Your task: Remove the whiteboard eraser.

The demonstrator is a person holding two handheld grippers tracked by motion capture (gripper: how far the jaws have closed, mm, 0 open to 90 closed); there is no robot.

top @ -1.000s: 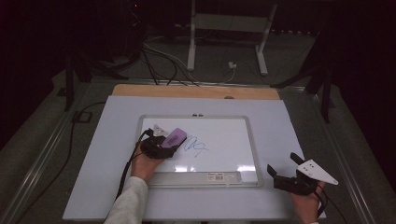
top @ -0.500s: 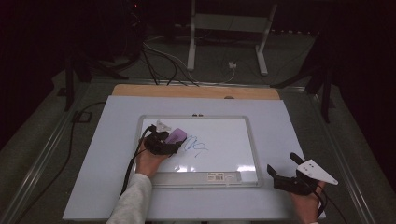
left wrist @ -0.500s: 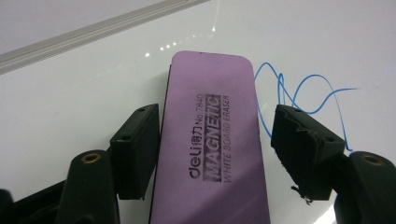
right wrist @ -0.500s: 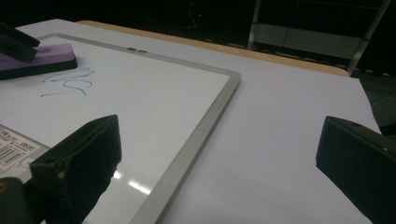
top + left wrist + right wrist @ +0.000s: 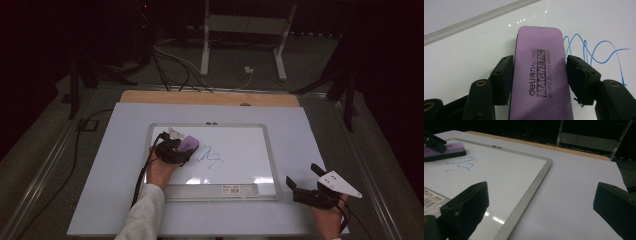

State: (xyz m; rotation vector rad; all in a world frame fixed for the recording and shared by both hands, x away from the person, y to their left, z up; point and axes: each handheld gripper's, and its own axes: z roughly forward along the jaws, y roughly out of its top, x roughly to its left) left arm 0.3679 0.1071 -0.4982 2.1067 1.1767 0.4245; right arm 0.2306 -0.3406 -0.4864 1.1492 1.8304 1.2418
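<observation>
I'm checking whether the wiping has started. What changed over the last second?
Little changed. The left gripper sits at the scribble's left end, its jaws just closing in on the eraser between them. The scribble looks unwiped. The right gripper stayed open on the table, beside the whiteboard.

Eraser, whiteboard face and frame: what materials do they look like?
Purple eraser: matte, probably foam or soft plastic; it gives no glare and has flat printed lettering reading "magnetic white board eraser". Whiteboard face: glossy white, probably coated steel or melamine; it mirrors the ceiling lights. Frame: satin grey with a ridged profile, which looks like extruded aluminium, though it could be plastic.
</observation>
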